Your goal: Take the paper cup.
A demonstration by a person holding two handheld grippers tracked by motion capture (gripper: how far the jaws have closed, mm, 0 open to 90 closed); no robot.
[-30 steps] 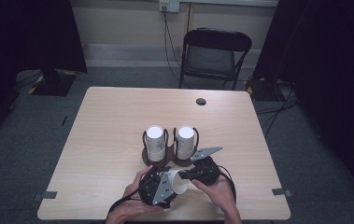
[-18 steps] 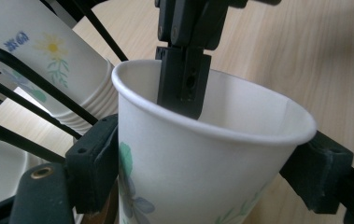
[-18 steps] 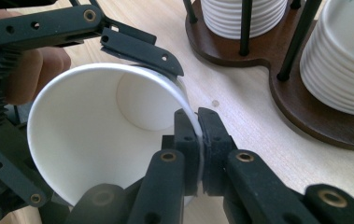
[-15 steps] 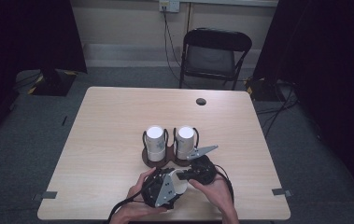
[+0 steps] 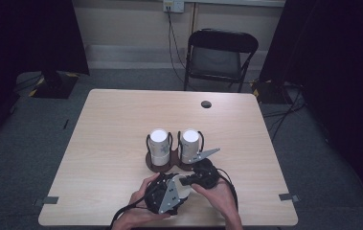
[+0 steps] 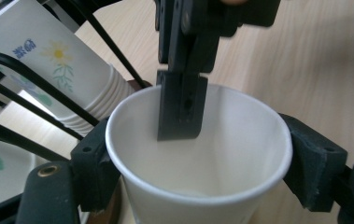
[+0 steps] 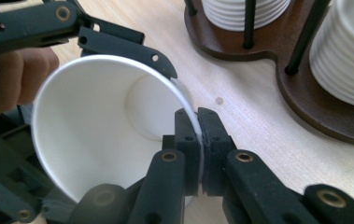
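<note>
A white paper cup (image 5: 181, 185) lies tilted near the table's front edge, mouth towards the left gripper's camera. My left gripper (image 6: 202, 163) spans its body. Its jaws have just been closing with the cup (image 6: 221, 154) between them, and both pads now press on its sides. My right gripper (image 7: 199, 135) is shut on the cup's rim, one jaw inside the cup (image 7: 100, 130) and one outside. In the left gripper view the right gripper (image 6: 180, 109) reaches down into the cup's mouth. In the high view the right gripper (image 5: 188, 180) comes in from the right.
Just behind the hands a dark wooden cup holder (image 5: 162, 166) with black wire posts carries two stacks of paper cups (image 5: 159, 143) (image 5: 189, 143). A cable hole (image 5: 206, 104) marks the table's far side. A black chair (image 5: 220, 57) stands beyond it.
The left gripper's jaws have drawn in around the cup. Both hands and the cup stay almost where they were, with the right gripper still on the rim.
</note>
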